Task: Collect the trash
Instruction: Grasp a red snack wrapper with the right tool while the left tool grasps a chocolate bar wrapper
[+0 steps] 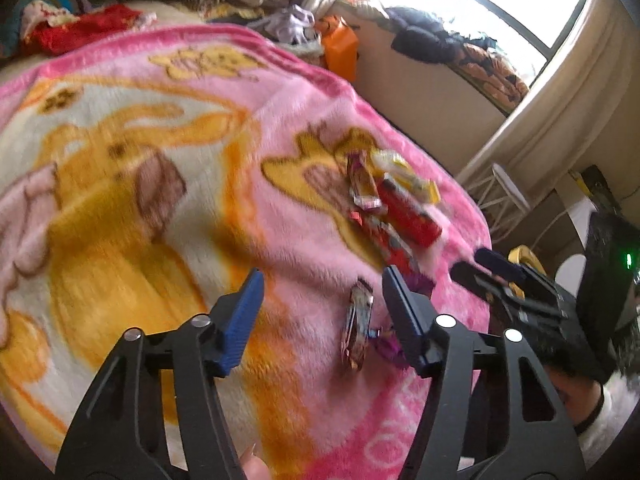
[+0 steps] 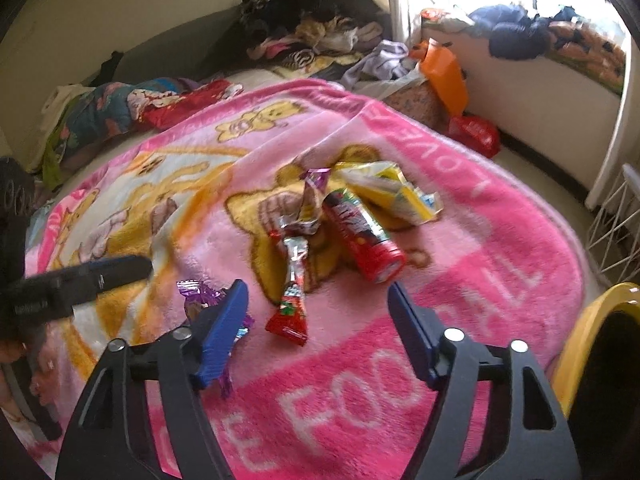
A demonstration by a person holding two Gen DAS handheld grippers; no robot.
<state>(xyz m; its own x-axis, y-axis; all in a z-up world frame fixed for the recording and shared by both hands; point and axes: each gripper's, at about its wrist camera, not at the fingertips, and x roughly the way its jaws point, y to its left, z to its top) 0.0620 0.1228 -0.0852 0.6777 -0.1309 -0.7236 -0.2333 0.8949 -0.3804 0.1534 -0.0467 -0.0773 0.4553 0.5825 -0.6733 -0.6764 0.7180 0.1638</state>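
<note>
The left tool (image 1: 322,300) hung open over the pink blanket (image 1: 280,128) on the bed, nothing pressed between its blue pads. A silvery wrapper (image 1: 357,328) lay in the gap, close to the right-hand pad, with a purple wrapper (image 1: 390,346) tucked against that pad. The right tool (image 2: 316,304) was open too, holding nothing; a long red wrapper (image 2: 291,300) lay on the blanket between its fingers, nearer the left one. Beyond sat a red tube (image 2: 360,236), a crumpled yellow packet (image 2: 392,192) and a twisted foil wrapper (image 2: 310,204), heaped together. A yellow-rimmed bin (image 2: 588,340) stood at the right edge. Clothes (image 2: 312,36) cluttered the bed's far end.
</note>
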